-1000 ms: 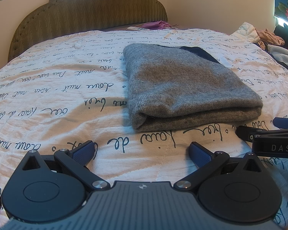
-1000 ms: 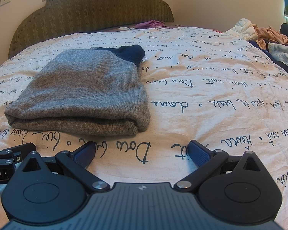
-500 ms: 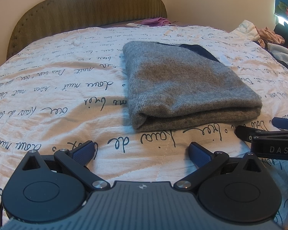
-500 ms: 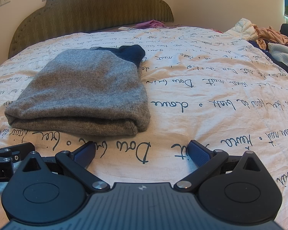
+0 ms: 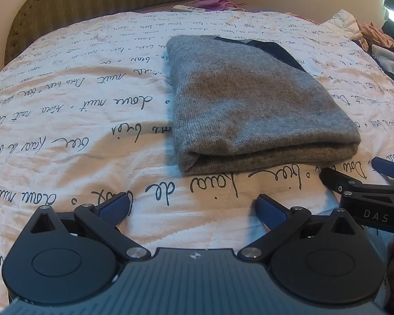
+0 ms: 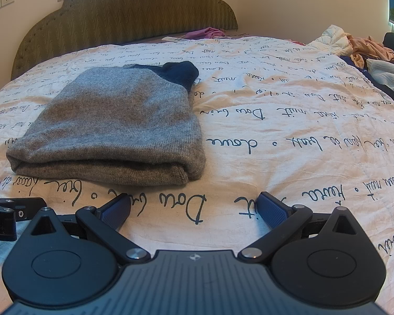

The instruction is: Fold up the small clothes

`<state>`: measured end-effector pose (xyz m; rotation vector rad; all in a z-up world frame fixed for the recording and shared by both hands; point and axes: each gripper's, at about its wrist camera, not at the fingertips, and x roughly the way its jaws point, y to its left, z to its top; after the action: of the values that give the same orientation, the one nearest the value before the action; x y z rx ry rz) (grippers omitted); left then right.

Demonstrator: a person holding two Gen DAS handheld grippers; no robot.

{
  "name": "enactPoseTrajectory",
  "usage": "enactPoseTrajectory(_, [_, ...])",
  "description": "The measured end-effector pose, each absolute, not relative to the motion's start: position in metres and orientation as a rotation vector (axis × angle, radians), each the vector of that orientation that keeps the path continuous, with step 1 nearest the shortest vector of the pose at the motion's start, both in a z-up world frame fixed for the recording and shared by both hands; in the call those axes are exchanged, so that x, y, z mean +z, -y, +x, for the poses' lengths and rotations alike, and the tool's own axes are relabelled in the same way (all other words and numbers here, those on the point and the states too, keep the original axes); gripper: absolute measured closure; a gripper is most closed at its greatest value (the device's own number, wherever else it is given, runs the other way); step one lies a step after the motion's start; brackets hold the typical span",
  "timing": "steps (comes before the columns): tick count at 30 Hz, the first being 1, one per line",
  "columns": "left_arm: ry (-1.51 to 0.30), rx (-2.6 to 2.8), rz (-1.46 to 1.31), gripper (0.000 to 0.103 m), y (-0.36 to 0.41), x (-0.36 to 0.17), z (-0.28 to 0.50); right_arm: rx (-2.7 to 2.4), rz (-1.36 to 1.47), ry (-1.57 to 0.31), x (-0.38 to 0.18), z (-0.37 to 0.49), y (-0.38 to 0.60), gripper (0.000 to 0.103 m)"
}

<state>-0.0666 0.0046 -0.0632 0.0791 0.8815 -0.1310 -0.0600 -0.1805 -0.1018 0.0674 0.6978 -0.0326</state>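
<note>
A grey knit sweater [image 5: 252,105] [image 6: 118,123] lies folded into a thick rectangle on the bed, a dark navy part [image 6: 180,73] poking out at its far end. My left gripper [image 5: 194,204] hovers open just in front of the sweater's near fold, holding nothing. My right gripper [image 6: 194,204] is open too and empty, in front of and to the right of the sweater. The right gripper's body [image 5: 367,197] shows at the right edge of the left wrist view, and the left gripper's body [image 6: 5,215] shows at the left edge of the right wrist view.
The bed wears a white quilt [image 6: 289,120] printed with black script. An olive padded headboard [image 6: 134,10] stands behind. A pile of loose clothes [image 6: 367,52] lies at the bed's right side. A pink garment [image 6: 207,32] and a white remote [image 5: 187,8] lie near the headboard.
The left wrist view has tipped down a little, so the sweater and headboard sit higher in its frame. The right gripper and the sweater have not moved.
</note>
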Motion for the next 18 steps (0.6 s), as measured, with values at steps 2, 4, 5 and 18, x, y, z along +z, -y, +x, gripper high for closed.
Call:
enactPoseTrajectory(2, [-0.887, -0.126, 0.078, 0.000, -0.004, -0.063, -0.067, -0.031, 0.067, -0.701, -0.101, -0.060, 0.180, 0.000])
enactPoseTrajectory(4, [-0.888, -0.127, 0.080, 0.000, -0.004, -0.063, -0.066, -0.024, 0.066, -0.712, -0.099, -0.059, 0.181, 0.000])
enactPoseTrajectory(5, [-0.887, -0.126, 0.078, 0.000, -0.004, -0.062, -0.066, -0.020, 0.069, -0.720, -0.098, -0.058, 0.182, 0.000])
enactPoseTrajectory(18, [-0.719, -0.074, 0.088, 0.000, 0.000, -0.016, -0.093, 0.062, 0.084, -0.741, -0.062, -0.066, 0.185, 0.000])
